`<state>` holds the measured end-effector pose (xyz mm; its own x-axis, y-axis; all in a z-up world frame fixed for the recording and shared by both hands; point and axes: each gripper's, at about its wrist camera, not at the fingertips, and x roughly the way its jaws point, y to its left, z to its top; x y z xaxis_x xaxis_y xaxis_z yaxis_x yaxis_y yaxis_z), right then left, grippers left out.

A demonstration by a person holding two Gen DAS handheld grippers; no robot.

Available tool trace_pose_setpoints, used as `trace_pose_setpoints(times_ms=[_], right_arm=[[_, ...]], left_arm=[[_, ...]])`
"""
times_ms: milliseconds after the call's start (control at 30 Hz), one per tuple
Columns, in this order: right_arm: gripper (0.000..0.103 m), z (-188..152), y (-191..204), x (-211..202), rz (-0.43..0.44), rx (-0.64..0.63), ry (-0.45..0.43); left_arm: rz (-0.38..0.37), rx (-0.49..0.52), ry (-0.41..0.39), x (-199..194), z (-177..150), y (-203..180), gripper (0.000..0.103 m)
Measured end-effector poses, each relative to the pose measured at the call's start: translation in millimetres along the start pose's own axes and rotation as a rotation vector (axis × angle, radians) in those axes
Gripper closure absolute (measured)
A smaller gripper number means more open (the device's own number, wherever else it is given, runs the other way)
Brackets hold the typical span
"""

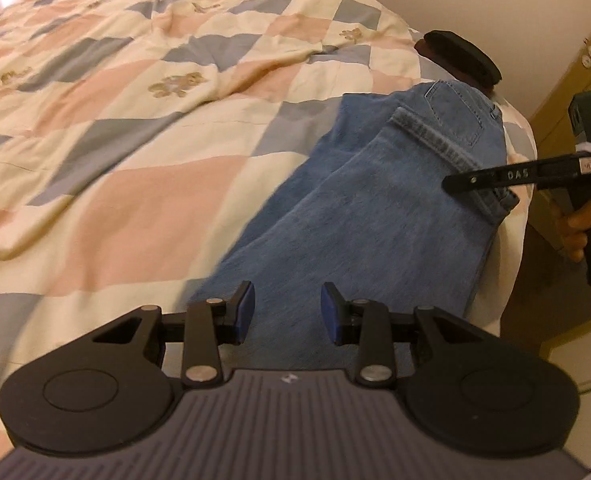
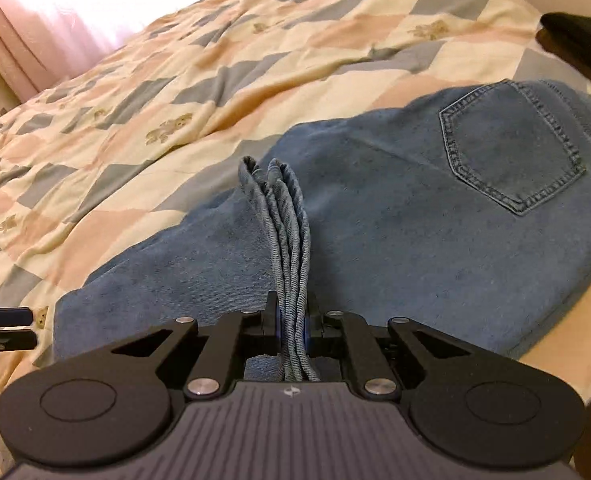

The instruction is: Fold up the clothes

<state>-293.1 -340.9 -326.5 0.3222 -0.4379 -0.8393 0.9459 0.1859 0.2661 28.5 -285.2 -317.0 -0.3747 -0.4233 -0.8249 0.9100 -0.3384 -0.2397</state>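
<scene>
On the left, the checked quilt [image 1: 135, 128] lies soft and rumpled, peach, cream and grey squares. The left gripper [image 1: 287, 312] hangs over the jeans [image 1: 355, 216] with its blue pads [image 1: 244, 308] apart and nothing between them. Centre-right, the denim is already doubled, hems brought up toward the back pocket [image 2: 511, 148]. The right gripper [image 2: 293, 328] is clamped on the stacked hems [image 2: 287, 232], thick ribbed layers. One more fold looks left, though the far edge is blurred.
</scene>
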Motion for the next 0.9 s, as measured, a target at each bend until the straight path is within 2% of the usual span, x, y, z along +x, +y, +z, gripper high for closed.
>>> trace_pose_setpoints(times_ms=[167,300,600,900], right_arm=[[0.094,12,-15,1,0.063,-0.04,-0.007],[0.094,26,-38,-2,0.073,-0.045,-0.005],[0.094,60,-124,-27,-0.016,-0.042,-0.067],[0.094,89,-207,-46,-0.102,-0.034,-0.139]], left_arm=[[0.046,-0.033,0.039,20,4,-24,0.072],[0.064,-0.044,0.039,30,13,-42,0.072],[0.044,0.002,-0.006,64,51,-94,0.072],[0.047,0.04,-0.002,99,80,-129,0.072]])
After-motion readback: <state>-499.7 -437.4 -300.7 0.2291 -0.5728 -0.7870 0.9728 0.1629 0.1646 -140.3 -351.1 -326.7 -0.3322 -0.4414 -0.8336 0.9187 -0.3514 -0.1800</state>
